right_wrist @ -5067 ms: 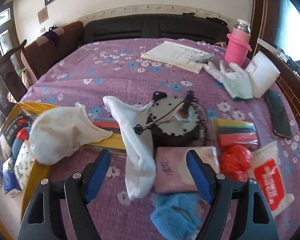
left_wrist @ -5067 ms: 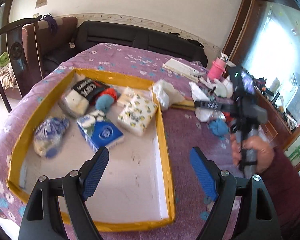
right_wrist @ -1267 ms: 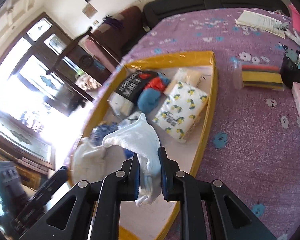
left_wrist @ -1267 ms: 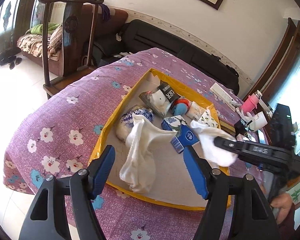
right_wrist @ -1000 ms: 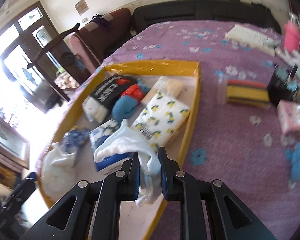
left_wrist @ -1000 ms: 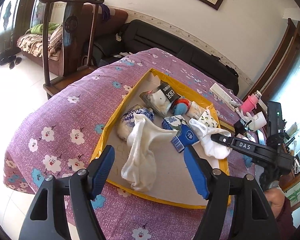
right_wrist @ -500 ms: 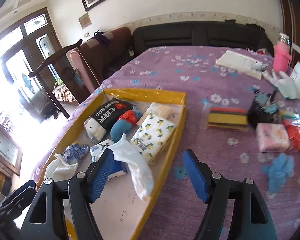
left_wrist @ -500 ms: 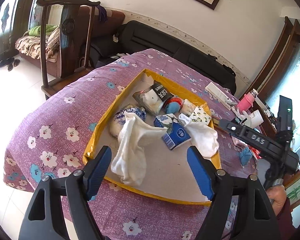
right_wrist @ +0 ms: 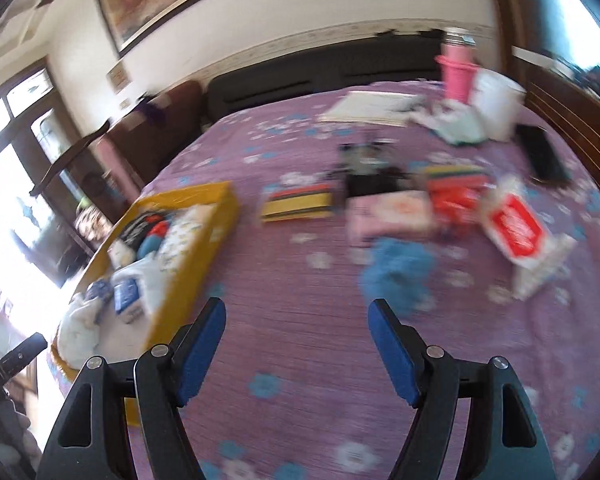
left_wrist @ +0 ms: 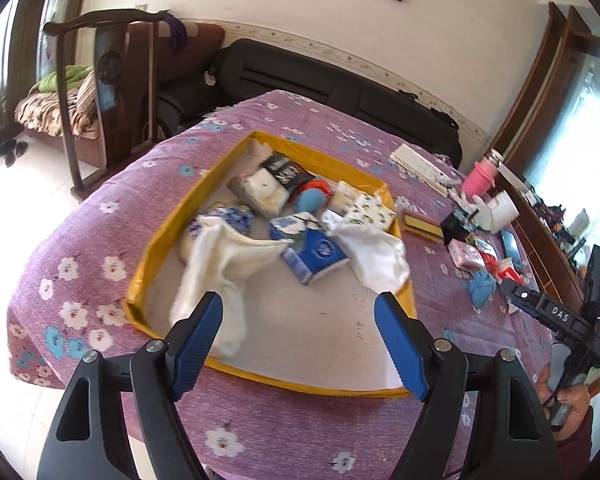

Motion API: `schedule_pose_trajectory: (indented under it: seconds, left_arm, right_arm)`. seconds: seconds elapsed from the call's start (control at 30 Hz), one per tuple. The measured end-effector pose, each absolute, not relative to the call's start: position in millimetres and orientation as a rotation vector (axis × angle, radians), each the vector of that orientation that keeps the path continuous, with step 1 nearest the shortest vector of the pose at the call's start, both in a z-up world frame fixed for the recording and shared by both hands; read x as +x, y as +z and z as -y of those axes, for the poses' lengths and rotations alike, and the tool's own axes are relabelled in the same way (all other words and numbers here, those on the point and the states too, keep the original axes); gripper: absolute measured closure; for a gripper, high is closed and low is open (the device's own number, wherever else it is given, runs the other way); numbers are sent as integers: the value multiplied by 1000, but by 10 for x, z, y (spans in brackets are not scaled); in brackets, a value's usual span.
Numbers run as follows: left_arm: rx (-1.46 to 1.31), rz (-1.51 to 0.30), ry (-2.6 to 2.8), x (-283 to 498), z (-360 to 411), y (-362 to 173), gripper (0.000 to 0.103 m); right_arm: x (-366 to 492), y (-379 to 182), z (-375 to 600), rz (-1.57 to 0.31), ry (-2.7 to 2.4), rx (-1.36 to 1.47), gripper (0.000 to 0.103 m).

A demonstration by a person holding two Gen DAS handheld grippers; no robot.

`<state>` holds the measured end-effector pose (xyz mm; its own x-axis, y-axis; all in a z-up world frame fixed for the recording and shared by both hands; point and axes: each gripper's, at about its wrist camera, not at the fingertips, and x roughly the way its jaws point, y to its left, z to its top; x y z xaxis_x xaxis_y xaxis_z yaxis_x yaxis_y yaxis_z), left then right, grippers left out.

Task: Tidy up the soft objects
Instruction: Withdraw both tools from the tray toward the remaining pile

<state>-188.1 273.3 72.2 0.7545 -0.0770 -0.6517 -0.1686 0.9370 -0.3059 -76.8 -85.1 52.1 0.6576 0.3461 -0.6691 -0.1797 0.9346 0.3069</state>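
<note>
A yellow-rimmed tray [left_wrist: 162, 236] on the purple flowered tablecloth holds two white socks [left_wrist: 216, 264] [left_wrist: 374, 254], tissue packs and other soft items. My left gripper [left_wrist: 300, 344] is open and empty above the tray's near edge. My right gripper [right_wrist: 298, 352] is open and empty over the bare cloth, right of the tray [right_wrist: 198, 256]. A blue fuzzy sock [right_wrist: 400, 276], a pink tissue pack [right_wrist: 392, 212], a red item [right_wrist: 456, 200] and a red-and-white tissue pack [right_wrist: 520, 236] lie ahead of it. The right gripper also shows in the left wrist view [left_wrist: 516, 290].
A striped sponge stack [right_wrist: 296, 202], a black device [right_wrist: 364, 168], a phone [right_wrist: 544, 156], a pink bottle [right_wrist: 456, 76], a white cup [right_wrist: 496, 104] and papers [right_wrist: 368, 108] lie at the back. A wooden chair [left_wrist: 112, 76] and a dark sofa [left_wrist: 340, 96] stand beyond the table.
My right gripper has let go of the white sock into the tray, opened, and swung right toward the loose items. My left gripper has drawn back a little, still open.
</note>
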Motion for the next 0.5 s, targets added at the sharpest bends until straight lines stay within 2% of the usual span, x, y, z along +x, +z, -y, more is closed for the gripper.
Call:
schedule_pose_trajectory:
  seconds: [0.5]
  left_arm:
    - [-222,-798,-92,-1714,-1859,752,25]
  right_arm:
    - [-882,174,2181,-831,103,404,24]
